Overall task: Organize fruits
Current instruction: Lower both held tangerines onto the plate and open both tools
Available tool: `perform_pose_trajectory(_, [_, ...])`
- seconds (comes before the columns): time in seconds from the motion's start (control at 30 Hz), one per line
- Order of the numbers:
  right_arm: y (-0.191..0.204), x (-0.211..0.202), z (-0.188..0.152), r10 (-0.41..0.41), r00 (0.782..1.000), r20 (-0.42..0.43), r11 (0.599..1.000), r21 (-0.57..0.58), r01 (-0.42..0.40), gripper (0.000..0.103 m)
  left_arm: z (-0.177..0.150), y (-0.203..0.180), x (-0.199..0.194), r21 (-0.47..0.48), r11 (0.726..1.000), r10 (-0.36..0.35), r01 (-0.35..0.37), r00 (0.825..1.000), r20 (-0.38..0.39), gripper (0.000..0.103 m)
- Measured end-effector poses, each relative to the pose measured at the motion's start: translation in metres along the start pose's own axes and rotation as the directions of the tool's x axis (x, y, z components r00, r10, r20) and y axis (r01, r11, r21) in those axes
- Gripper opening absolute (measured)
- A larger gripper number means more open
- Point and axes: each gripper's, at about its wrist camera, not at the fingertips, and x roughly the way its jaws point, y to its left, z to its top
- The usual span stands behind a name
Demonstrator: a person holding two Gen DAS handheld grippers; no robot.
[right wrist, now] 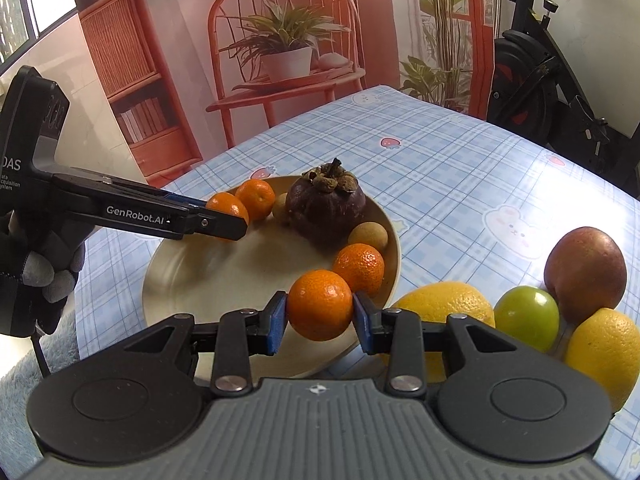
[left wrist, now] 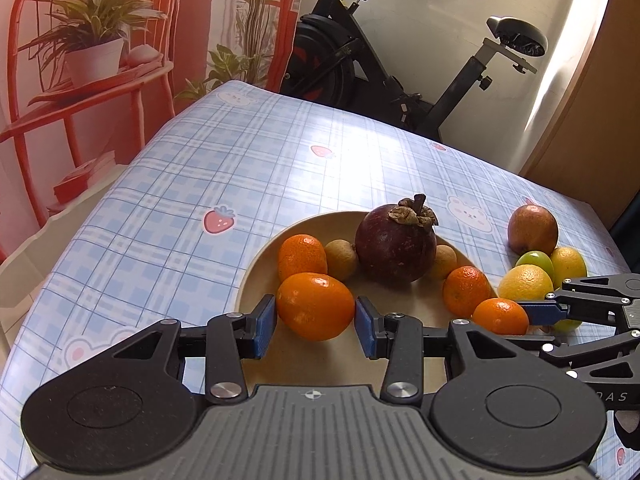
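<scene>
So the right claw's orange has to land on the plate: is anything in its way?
Partly. The right claw holds its orange at the plate's near rim, with another orange just beyond it. The plate's middle is bare.

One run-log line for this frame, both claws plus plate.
left claw: shut on tangerine | right claw: shut on second tangerine | plate: mangosteen, more fruit

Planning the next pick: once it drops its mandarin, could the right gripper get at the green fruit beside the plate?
Probably yes. The right gripper is shut on a mandarin; the green fruit lies uncovered, though wedged between two lemons.
</scene>
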Motion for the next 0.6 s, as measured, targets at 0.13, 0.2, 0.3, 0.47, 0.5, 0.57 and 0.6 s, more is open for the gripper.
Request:
perform_pose_trajectory(0.13, [0.002,0.003,-0.001,-0.008,1.000,-0.005,1.000,-0.012,0.008,0.038,-0.001,0.001,0.001,0.007,1.000,0.009,-0.009,1.000,-0.004,0.045])
perform_pose_trajectory(0.2, [0.002,0.005,-0.001,-0.011,1.000,-0.008,1.000,-0.018,0.010,0.038,-0.002,0.001,0.001,0.012,1.000,0.017,-0.017,1.000,-0.008,0.045])
perform_pose_trajectory(0.3, [0.004,0.004,0.000,-0.023,1.000,0.000,0.999,-0.032,0.023,0.039,-0.002,0.001,0.000,0.014,0.999,0.032,-0.032,0.999,0.001,0.045])
perform_pose_trajectory(0.47, [0.006,0.002,0.000,-0.037,0.999,0.010,0.998,-0.052,0.037,0.039,-0.003,0.001,-0.003,0.013,0.999,0.046,-0.047,0.999,0.007,0.045])
perform_pose_trajectory(0.5, [0.007,0.001,0.000,-0.041,0.999,0.012,0.998,-0.056,0.041,0.039,-0.003,0.000,-0.005,0.014,0.999,0.050,-0.051,0.999,0.010,0.045])
perform_pose_trajectory(0.57, [0.007,-0.001,-0.001,-0.047,0.999,0.017,0.997,-0.061,0.048,0.039,-0.004,-0.001,-0.008,0.018,0.998,0.062,-0.062,0.998,0.019,0.045])
perform_pose_trajectory(0.6, [0.006,-0.001,-0.001,-0.049,0.999,0.018,0.997,-0.061,0.050,0.039,-0.004,-0.001,-0.009,0.020,0.997,0.067,-0.068,0.997,0.025,0.045])
